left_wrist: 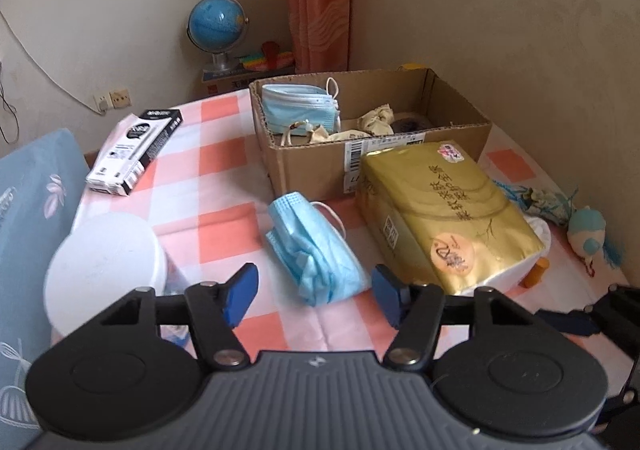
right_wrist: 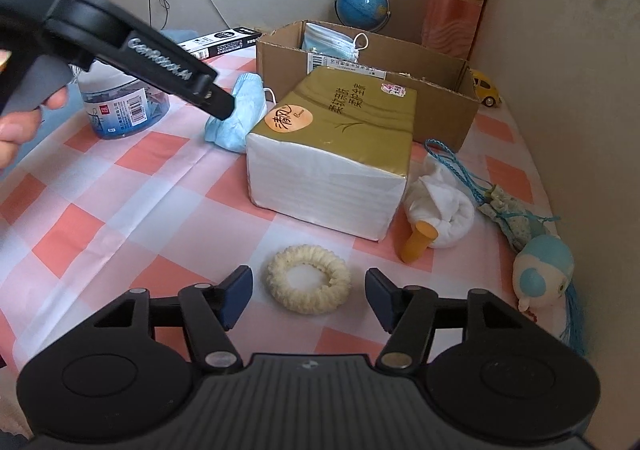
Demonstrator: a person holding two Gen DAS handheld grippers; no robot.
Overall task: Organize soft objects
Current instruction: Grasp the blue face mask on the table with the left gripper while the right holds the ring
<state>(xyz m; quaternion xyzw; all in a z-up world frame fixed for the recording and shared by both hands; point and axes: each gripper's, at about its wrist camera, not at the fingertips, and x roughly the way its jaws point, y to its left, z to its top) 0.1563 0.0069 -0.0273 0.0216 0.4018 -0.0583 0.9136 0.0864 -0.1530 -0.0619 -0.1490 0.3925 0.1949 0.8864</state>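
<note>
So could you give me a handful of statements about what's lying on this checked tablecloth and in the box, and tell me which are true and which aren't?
1. A blue face mask already lies inside the cardboard box. True.
2. The left gripper is clamped on the loose mask on the cloth. False: its jaws stand apart, with the mask just ahead of them and not pinched.
3. The cream knitted ring lies on the cloth in front of the right gripper. True.
4. The gold tissue pack sits inside the box. False: it rests on the cloth, in front of the box.
5. A globe stands behind the table. True.
</note>
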